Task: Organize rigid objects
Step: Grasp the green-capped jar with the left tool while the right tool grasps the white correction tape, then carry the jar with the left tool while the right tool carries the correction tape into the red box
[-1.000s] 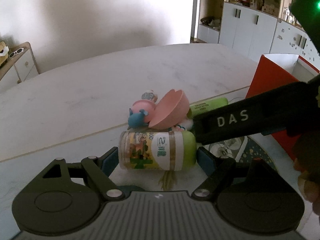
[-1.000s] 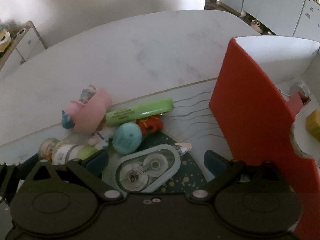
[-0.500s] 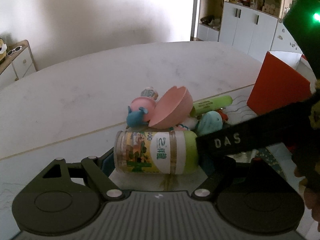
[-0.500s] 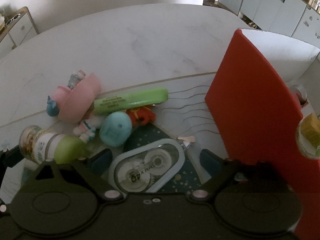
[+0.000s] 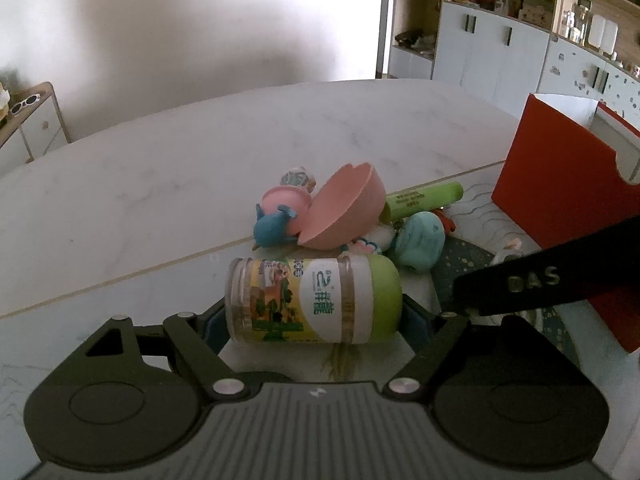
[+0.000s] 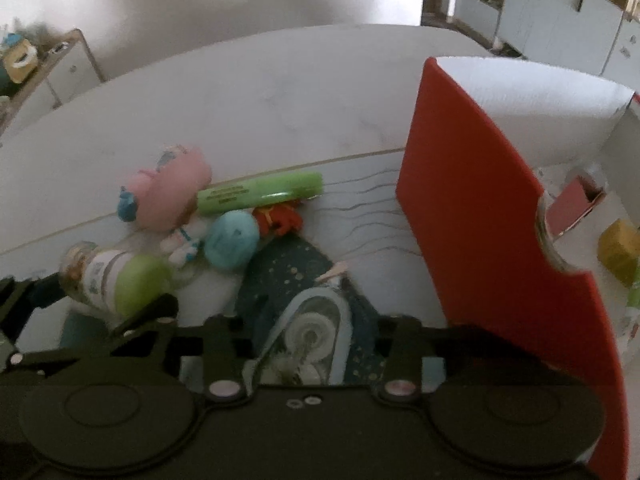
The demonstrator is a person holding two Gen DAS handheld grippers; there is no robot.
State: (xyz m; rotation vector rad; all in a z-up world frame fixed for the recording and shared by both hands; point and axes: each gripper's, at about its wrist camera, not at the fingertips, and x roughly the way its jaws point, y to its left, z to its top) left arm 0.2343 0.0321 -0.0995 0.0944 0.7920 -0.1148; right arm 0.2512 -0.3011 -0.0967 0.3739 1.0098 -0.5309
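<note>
A clear jar with a green lid (image 5: 312,300) lies crosswise on the white table, and my left gripper (image 5: 314,314) is shut on it end to end. The same jar (image 6: 112,276) shows at the left of the right wrist view. My right gripper (image 6: 308,340) hangs over a dark speckled mat (image 6: 292,268), its jaws closing around a grey-white correction tape dispenser (image 6: 308,332). That dispenser points away from me, and a strip of mat still shows on its right side. The right gripper's black side, lettered DAS (image 5: 532,280), crosses the left wrist view.
Behind the jar lie a pink shell toy (image 5: 344,208), a blue whale (image 5: 272,228), a teal round toy (image 5: 420,240), a green marker (image 5: 424,198) and a small red figure (image 6: 280,216). A red box (image 6: 472,208) stands at the right with a yellow block (image 6: 620,248) inside.
The right jaws have drawn much closer together around the tape dispenser, which has swung from lying diagonally to pointing away. The jar looks slightly nearer to the left camera.
</note>
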